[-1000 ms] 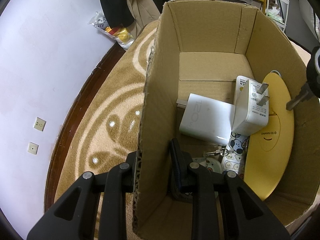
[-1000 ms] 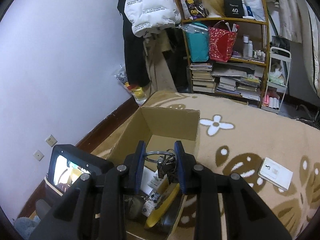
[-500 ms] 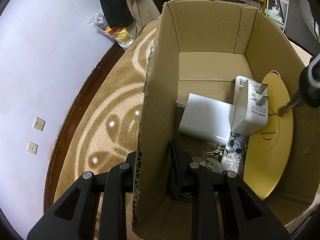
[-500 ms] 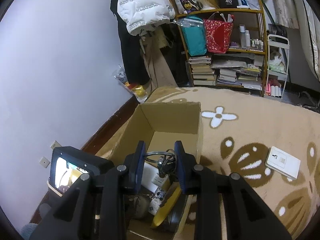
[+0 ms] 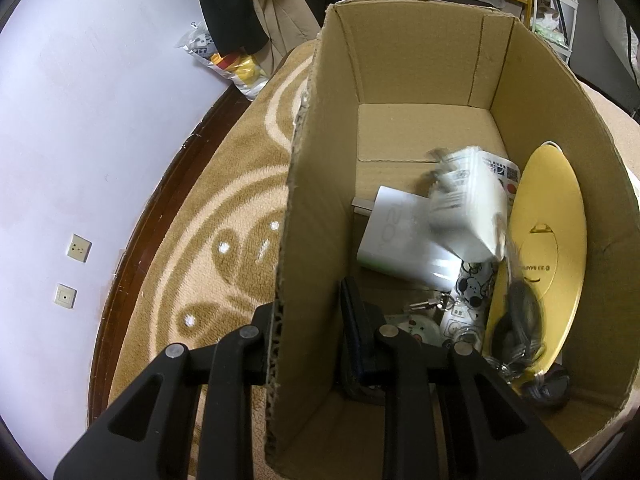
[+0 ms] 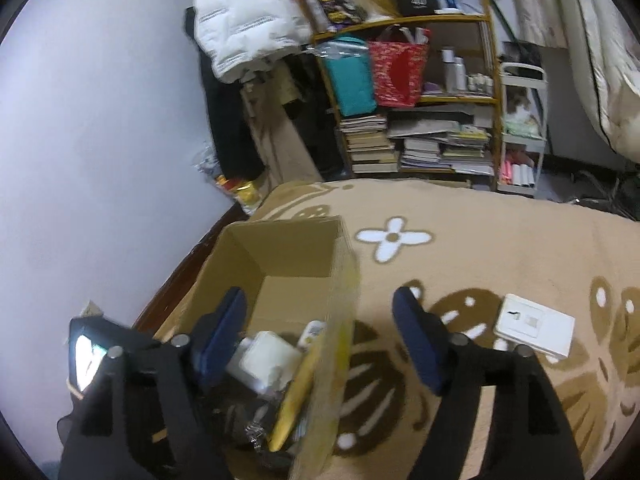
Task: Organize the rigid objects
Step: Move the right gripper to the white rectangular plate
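Note:
My left gripper (image 5: pixel 314 320) is shut on the left wall of an open cardboard box (image 5: pixel 420 52), one finger outside and one inside. In the box lie a flat white adapter (image 5: pixel 400 236), a white plug charger (image 5: pixel 468 208) blurred by motion, an upright yellow disc (image 5: pixel 548 240) and a dark bundle of keys and rings (image 5: pixel 518 320) in front of the disc. My right gripper (image 6: pixel 320 336) hangs open over the box's right wall (image 6: pixel 340 280), nothing between its fingers. The charger (image 6: pixel 264 356) and the disc (image 6: pixel 300 384) show below it.
A white wall plate (image 6: pixel 534 330) lies on the tan patterned carpet (image 6: pixel 500 248) to the right of the box. A packed bookshelf (image 6: pixel 416 120) and hanging coats (image 6: pixel 248 28) stand at the back. The lilac wall (image 5: pixel 80 120) and dark skirting run along the left.
My right gripper has opened and let go of the key-and-ring bundle, which now lies in the box by the yellow disc. The plug charger has shifted left. My left gripper has not moved.

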